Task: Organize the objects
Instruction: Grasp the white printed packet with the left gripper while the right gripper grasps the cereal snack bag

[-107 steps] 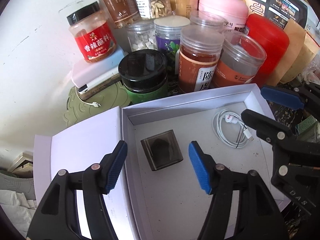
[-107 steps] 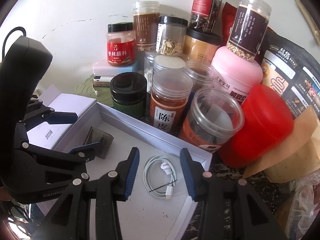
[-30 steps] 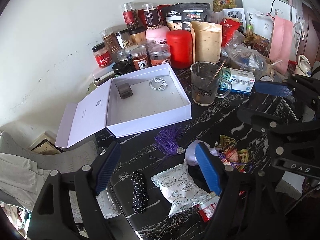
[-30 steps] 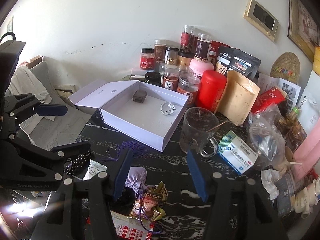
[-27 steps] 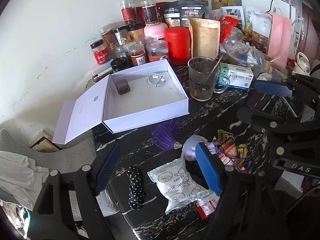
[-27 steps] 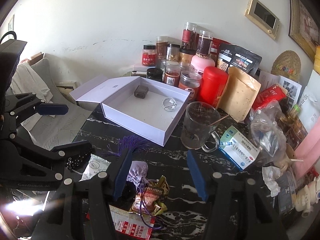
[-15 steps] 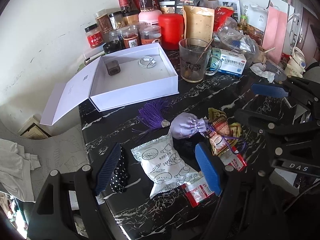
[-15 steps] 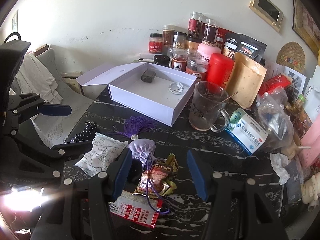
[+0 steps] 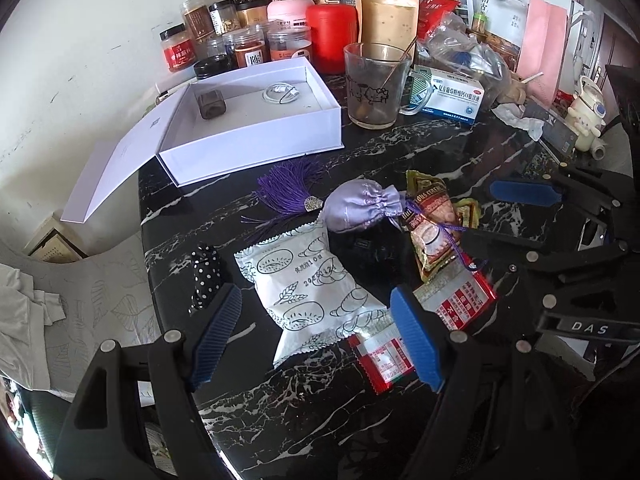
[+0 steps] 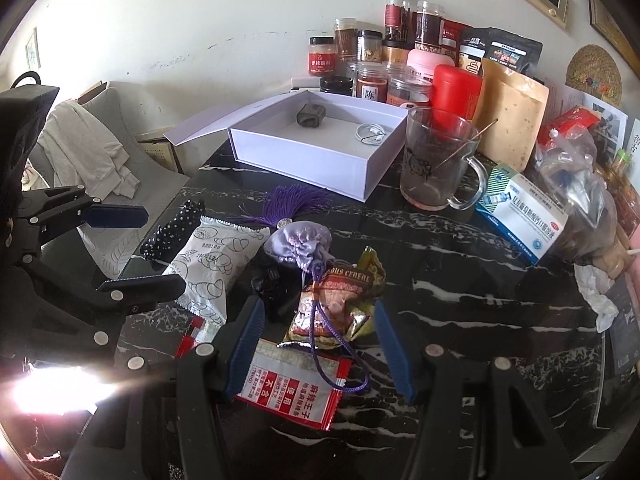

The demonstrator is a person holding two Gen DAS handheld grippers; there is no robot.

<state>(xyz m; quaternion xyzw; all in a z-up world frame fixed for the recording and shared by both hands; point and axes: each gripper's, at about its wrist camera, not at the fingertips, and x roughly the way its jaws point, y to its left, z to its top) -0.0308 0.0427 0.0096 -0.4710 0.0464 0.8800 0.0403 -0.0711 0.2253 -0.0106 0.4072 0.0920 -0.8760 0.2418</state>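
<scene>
An open white box (image 9: 256, 148) on the black marble table holds a dark little case (image 9: 211, 105) and a coiled white cable (image 9: 282, 93). In front of it lie a purple tassel (image 9: 288, 192), a lilac pouch (image 9: 360, 210), a white snack packet (image 9: 308, 292), a polka-dot cloth piece (image 9: 206, 276), a cereal packet (image 10: 340, 300) and a red-and-white sachet (image 10: 296, 396). My left gripper (image 9: 316, 338) hangs open above the white snack packet. Over the cereal packet and the sachet, my right gripper (image 10: 320, 346) is open and holds nothing.
A glass mug (image 9: 374, 84), a medicine box (image 9: 448, 94), a red canister (image 9: 332, 36), several jars (image 9: 248, 48) and bags crowd the back by the wall. A grey chair with cloth (image 10: 88, 152) stands beyond the table's left edge.
Both grippers have pulled back from the box and sunk toward the table's near items, which now look larger. Neither pair of jaws has changed its width; nothing was taken up.
</scene>
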